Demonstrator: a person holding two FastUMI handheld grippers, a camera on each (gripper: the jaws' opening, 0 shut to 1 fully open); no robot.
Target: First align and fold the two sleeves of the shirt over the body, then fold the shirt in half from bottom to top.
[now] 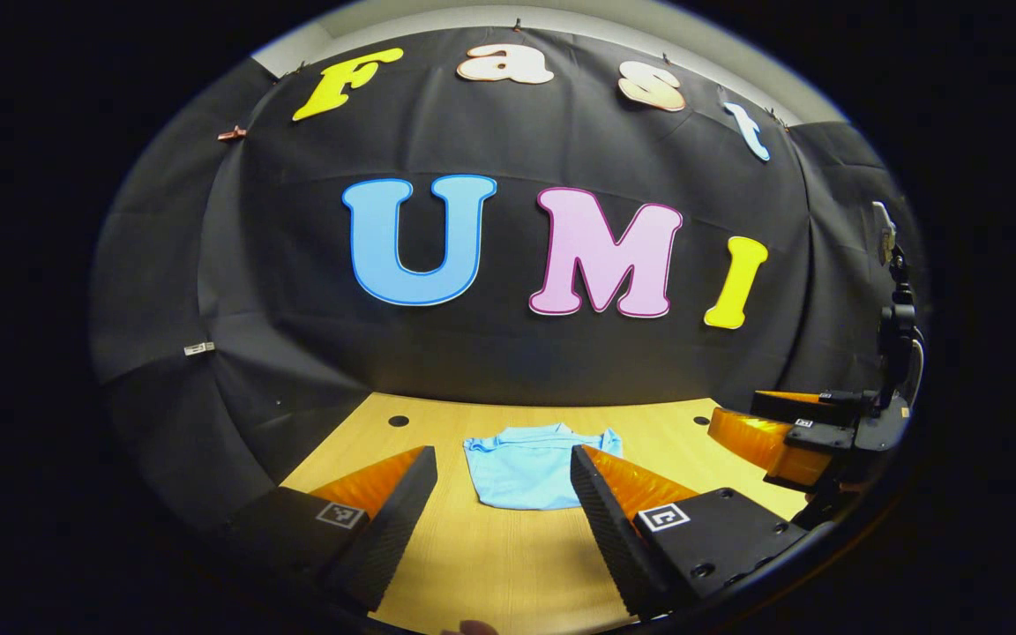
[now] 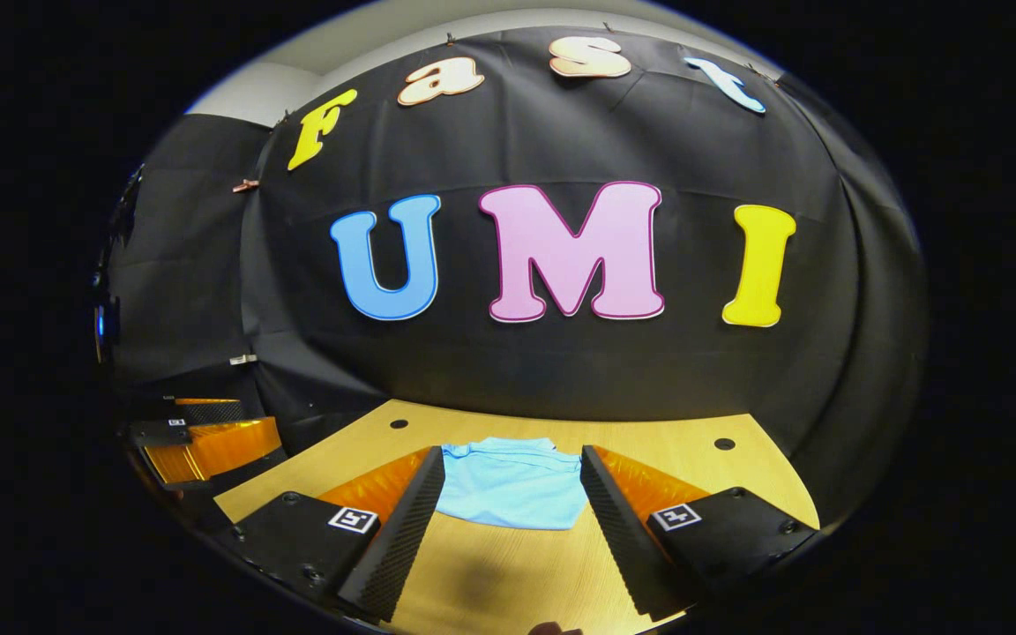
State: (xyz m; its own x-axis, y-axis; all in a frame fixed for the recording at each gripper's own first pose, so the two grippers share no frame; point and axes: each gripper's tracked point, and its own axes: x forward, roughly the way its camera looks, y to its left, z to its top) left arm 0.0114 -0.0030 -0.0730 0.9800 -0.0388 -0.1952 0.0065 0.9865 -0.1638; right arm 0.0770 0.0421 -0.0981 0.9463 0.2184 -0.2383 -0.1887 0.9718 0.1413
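A light blue shirt (image 1: 527,469) lies folded into a compact rectangle on the wooden table (image 1: 508,564), collar toward the wall. My left gripper (image 1: 504,494) hovers open above the table, short of the shirt, nothing between its fingers. In the left gripper view the right gripper (image 1: 790,432) hangs at the far right, above the table edge. In the right gripper view the same shirt (image 2: 512,490) sits ahead between the fingers of my right gripper (image 2: 512,507), which is open and holds nothing. The left gripper (image 2: 204,441) appears at the left edge of that view.
Black cloth walls close the table at the back and sides. Small dark holes (image 1: 398,421) (image 2: 724,444) mark the tabletop near the back. A black stand with a device (image 1: 896,326) rises at the right in the left gripper view.
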